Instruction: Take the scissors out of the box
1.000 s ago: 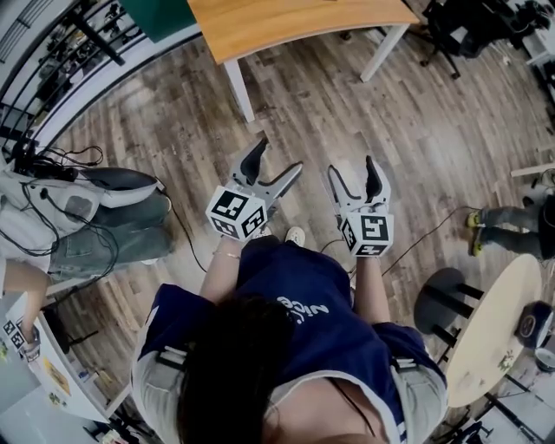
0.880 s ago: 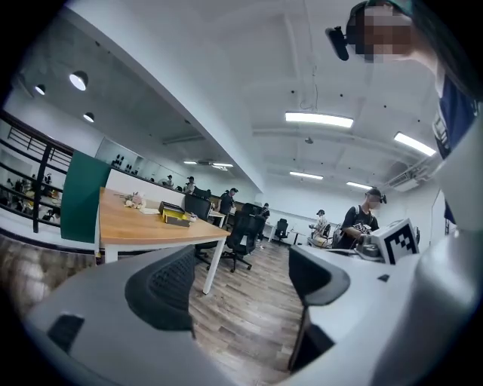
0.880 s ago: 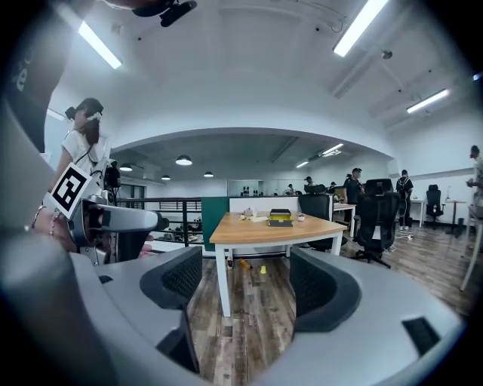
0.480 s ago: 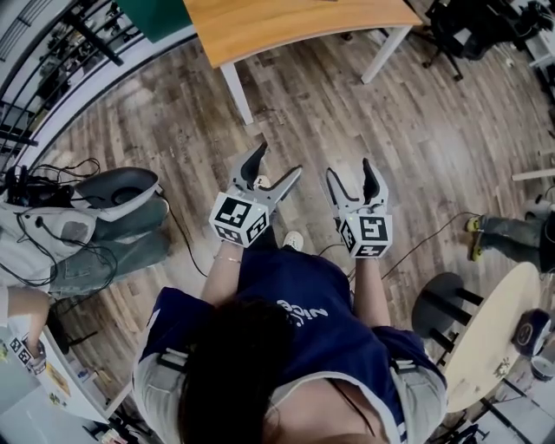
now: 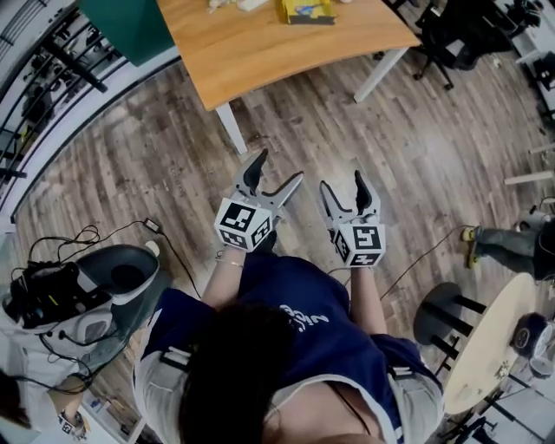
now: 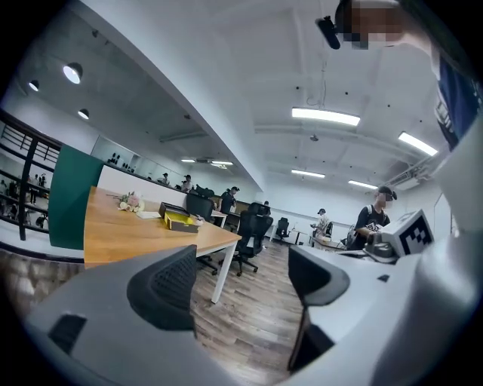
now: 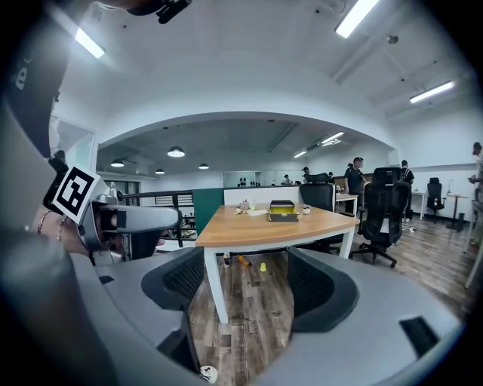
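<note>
A yellow and black box lies on the far side of a wooden table; it also shows as the box and the box in the two gripper views. No scissors show in any view. Both grippers are held in the air over the wood floor, short of the table. My left gripper is open with nothing between its jaws, and the left gripper points past the table's corner. My right gripper is open and empty too; the right gripper faces the table's white leg.
Black office chairs stand right of the table, and a green partition stands at its left. A round table and a black stool are at the lower right. A grey seat with cables sits lower left. People stand far off.
The person has stepped toward the wooden table, so more of its top and the yellow box have come into view. Both grippers stay open, held side by side.
</note>
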A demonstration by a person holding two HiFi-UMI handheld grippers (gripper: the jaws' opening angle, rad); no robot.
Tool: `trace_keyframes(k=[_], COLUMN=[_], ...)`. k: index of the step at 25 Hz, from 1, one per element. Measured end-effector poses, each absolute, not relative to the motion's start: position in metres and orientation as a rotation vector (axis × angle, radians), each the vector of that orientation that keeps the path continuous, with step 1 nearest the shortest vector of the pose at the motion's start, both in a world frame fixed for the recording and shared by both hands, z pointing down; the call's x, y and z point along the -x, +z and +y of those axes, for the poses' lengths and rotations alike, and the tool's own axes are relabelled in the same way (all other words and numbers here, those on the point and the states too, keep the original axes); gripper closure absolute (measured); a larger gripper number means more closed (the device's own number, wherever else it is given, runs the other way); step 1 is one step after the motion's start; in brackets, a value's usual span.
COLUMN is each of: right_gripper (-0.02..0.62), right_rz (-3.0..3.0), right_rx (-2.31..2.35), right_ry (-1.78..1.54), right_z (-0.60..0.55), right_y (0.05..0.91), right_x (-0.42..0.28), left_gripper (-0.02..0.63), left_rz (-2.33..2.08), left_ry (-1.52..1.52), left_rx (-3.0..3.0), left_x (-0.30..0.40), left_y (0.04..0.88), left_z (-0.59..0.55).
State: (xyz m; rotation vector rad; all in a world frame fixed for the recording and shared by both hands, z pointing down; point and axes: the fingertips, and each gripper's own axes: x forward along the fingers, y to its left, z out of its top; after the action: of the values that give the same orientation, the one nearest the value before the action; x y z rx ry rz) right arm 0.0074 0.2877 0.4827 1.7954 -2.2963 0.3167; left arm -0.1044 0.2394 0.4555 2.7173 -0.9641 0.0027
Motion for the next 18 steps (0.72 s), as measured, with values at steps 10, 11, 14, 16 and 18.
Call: trace_keyframes(k=[10, 11, 14, 16, 18], right_gripper=[0.262, 0.262, 0.265, 0.268, 0.27], right_rz=[-2.169, -2.166, -2.151, -2.138, -2.13], right_rx=[-1.896, -1.898, -1.917, -1.926, -1.925], right_ry=[0.392, 0.391, 0.404, 0.418, 0.419], right_z=[0.196, 0.189, 0.173, 0.165, 0.157], right_y=[0.495, 0.495, 0.496, 0.493, 0.491], right_x=[0.025, 0.028, 0.03, 0.028, 0.028], left_gripper=[0.236, 0.236, 0.237, 0.237, 0.238], left_rz=[-0.79, -0.779, -0.738, -0.723, -0.727], left_ry=[0.06, 0.065, 0.101, 0.132, 0.141], left_rx=[-2.764, -2.767, -2.786, -2.797, -2.792], left_x=[0.122, 0.124, 0.122, 0.119, 0.12], left_y=[0.463, 0.464, 0.465, 0.462, 0.462], left_z=[0.133, 0.126, 0.112, 0.106, 0.098])
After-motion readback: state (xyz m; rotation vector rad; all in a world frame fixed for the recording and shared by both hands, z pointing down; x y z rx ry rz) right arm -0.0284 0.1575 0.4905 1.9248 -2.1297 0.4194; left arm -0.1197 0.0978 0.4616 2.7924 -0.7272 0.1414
